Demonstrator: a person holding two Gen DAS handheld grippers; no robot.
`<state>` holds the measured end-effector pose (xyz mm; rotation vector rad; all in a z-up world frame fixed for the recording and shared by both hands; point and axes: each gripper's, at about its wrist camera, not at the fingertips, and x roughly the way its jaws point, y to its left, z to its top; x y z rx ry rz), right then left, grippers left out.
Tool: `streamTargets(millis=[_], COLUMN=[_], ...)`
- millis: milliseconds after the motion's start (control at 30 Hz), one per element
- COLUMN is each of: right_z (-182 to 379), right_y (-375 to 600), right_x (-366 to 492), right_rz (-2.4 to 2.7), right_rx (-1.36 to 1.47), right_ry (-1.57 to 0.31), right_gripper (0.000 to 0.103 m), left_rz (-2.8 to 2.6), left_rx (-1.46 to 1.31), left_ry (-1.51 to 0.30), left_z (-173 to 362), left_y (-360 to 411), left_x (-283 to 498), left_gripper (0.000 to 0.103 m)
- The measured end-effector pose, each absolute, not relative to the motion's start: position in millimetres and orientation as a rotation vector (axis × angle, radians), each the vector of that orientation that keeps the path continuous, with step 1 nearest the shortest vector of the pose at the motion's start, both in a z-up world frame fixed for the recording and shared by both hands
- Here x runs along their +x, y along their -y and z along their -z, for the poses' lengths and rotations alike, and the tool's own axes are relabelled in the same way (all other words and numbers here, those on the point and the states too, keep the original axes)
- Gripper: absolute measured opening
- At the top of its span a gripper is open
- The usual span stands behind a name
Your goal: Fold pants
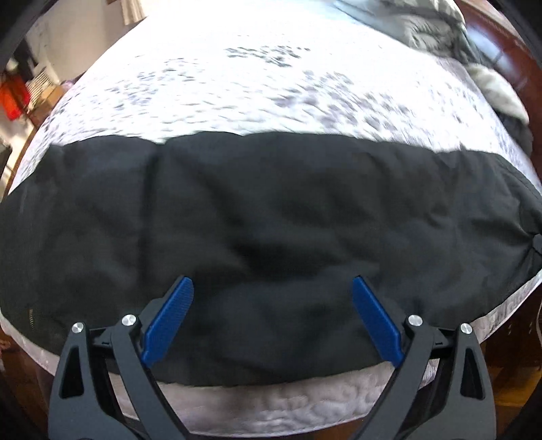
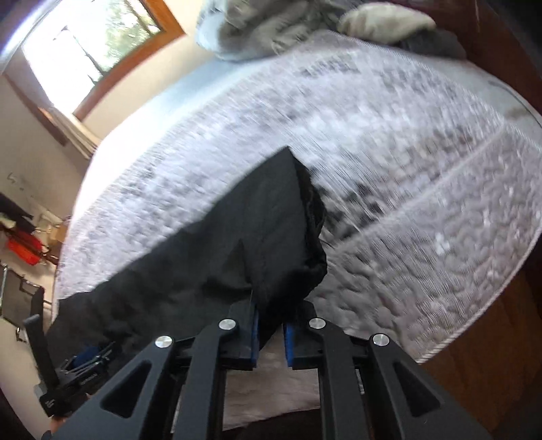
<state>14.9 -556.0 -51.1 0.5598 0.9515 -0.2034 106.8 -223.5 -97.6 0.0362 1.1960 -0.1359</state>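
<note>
right gripper (image 2: 271, 333) fingers pinch black pants (image 2: 216, 254) over a blurry, seemingly quilted bed (image 2: 423, 210).

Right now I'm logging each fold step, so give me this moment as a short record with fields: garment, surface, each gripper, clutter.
garment: black pants spread lengthwise along the near edge of the bed
surface: bed with pale patterned quilt
left gripper: open, blue fingers spread above the pants, nothing between them
right gripper: shut on one end of the pants, fabric lifted
clutter: grey bedding and pillow bunched at the far end
fold: not yet made
</note>
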Motion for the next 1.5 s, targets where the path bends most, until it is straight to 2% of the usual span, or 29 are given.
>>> streamTargets(millis=[233, 433, 867, 1133, 1167, 1233, 1267, 1300, 1500], right_z=[-10.2, -23.1, 14.4, 76.6, 82.0, 87.3, 86.7, 85.5, 51.5], right_y=[478.5, 395.8, 248.5, 187.1, 183.8, 184.1, 184.3, 184.9, 197.5], right_x=[39.4, 58.1, 74.3, 75.4, 75.2, 72.3, 69.3, 68.1, 51.7], right_rz=[0.023, -0.140, -0.413, -0.436, -0.443, -0.477, -0.516, -0.545, -0.508], right_rx=[0.416, 0.297, 0.145, -0.020, -0.040, -0.024, 0.008, 0.026, 0.043], right_ry=[-0.834, -0.842, -0.969, -1.140, -1.158, -1.185, -1.205, -1.212, -1.123], right_gripper=[0.011, 0.011, 0.011, 0.012, 0.016, 0.033, 0.051, 0.060, 0.060], left_rz=[0.073, -0.042, -0.195, -0.211, -0.209, -0.201, -0.197, -0.193, -0.194], left_rx=[0.010, -0.022, -0.138, -0.184, -0.187, -0.191, -0.192, -0.193, -0.235], left_ry=[-1.164, -1.167, -1.123, -1.134, -1.136, -1.141, -1.144, -1.147, -1.151], left_z=[71.0, 67.0, 49.9, 54.9, 55.8, 57.4, 58.4, 59.9, 65.1], left_y=[160.0, 99.4, 8.2, -11.0, -11.5, -12.2, -12.4, -13.3, -23.1], left_x=[107.5, 115.4, 111.3, 106.8, 106.9, 107.6, 107.8, 107.4, 106.1], left_gripper=[0.094, 0.094, 0.094, 0.094, 0.094, 0.094, 0.094, 0.094, 0.094])
